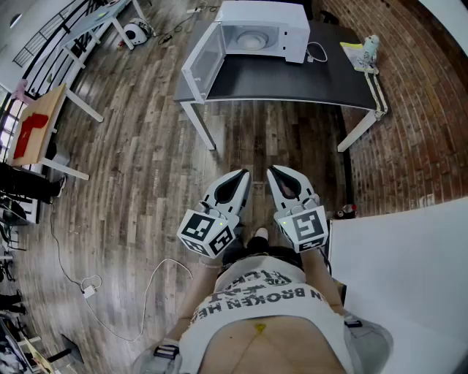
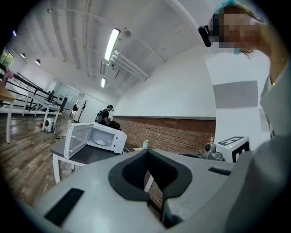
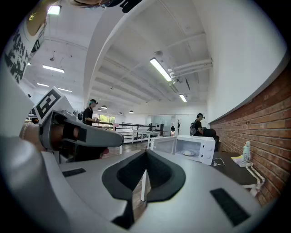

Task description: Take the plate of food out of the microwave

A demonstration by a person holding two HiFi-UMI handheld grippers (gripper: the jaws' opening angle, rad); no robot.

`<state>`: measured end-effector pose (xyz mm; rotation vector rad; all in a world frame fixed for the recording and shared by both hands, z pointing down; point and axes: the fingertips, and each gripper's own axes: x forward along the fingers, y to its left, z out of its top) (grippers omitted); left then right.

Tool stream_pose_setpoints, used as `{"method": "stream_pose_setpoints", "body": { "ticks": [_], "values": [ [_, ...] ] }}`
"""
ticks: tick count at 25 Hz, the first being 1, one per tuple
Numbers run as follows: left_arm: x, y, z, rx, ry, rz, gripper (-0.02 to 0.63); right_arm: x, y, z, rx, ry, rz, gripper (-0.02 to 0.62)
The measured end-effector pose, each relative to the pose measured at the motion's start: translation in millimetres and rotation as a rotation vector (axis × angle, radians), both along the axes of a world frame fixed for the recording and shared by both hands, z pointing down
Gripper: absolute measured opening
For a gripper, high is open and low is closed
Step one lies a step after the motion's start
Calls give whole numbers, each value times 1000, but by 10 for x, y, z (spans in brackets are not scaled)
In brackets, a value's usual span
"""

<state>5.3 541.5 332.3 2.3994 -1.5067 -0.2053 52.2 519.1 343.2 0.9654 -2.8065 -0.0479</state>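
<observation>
The left tongs (image 1: 242, 175) and right tongs (image 1: 273, 171) are held shut and empty over the floor (image 1: 146, 161), well apart from the table (image 1: 292, 82) where the plate (image 1: 252, 41) is seen inside the open microwave (image 1: 292, 22), so they are best opened only once near and the plate's rim gripped level.

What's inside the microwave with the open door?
A pale plate sits inside the microwave, and it shows because the door hangs open. Any food on it is too small to make out, and the walls hide the inner corners.
</observation>
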Motion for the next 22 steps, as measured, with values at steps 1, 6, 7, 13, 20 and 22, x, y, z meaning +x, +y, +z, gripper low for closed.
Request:
{"method": "stream_pose_setpoints", "body": {
  "ticks": [1,6,7,13,20,22],
  "values": [
    [25,5,1,1,2,2,6,21,5,-1,5,-4,-3,8],
    [119,39,8,3,-22,9,6,91,9,13,16,-5,-3,8],
    [128,41,15,0,-27,11,6,97,2,22,14,-3,-2,8],
    [213,-47,127,-28,-39,63,6,114,-110,133,3,38,16,8],
    [131,-472,205,-38,-1,98,6,89,-451,239,-31,55,64,8],
    [106,-656,212,-36,7,117,6,55,-611,262,-34,66,76,8]
  ]
}}
